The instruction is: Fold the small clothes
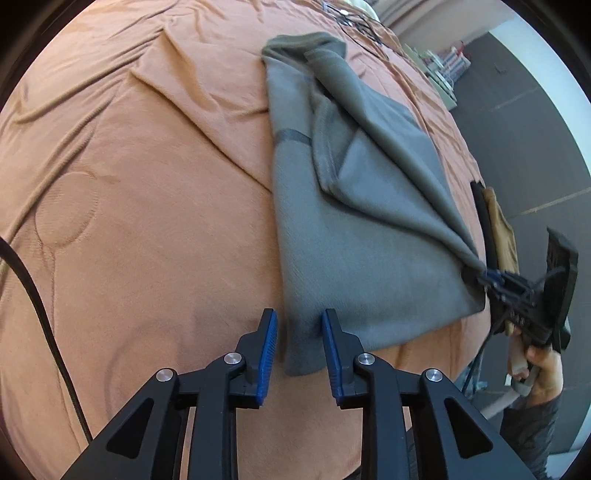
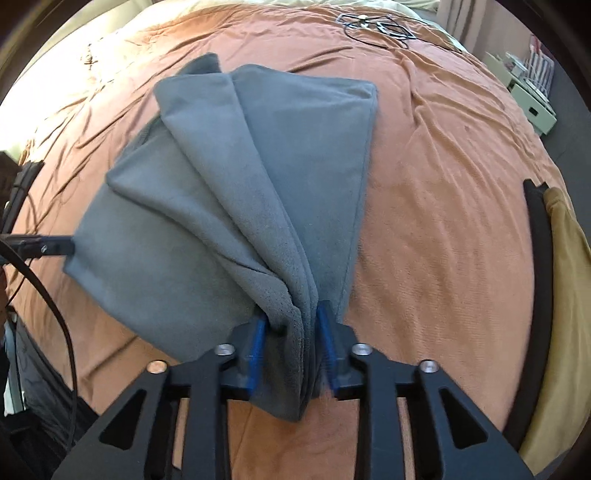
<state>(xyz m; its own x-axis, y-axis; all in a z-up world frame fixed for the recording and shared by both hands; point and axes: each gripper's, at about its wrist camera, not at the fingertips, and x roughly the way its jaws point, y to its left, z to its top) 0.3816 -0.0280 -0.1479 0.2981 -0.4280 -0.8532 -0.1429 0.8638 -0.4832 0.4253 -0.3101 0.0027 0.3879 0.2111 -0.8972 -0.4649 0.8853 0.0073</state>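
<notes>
Grey garment (image 1: 354, 229) half-folded on orange bed (image 1: 147, 184). Left gripper (image 1: 300, 334) fingers straddle near corner, narrow gap, not pinching. Right gripper (image 2: 290, 339) fingers hold bunched edge, likely to draw fold across.

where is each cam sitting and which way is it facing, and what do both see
Left wrist: rides the left gripper, looking down along its fingers at the grey garment on the orange bedspread; shows the right gripper and the hand holding it.
Right wrist: rides the right gripper, looking down at the garment bunched between its fingers; the left gripper's tip shows at the left edge.
Shared: the garment, the bedspread, the yellow-brown cloth and the cables at the far end.
</notes>
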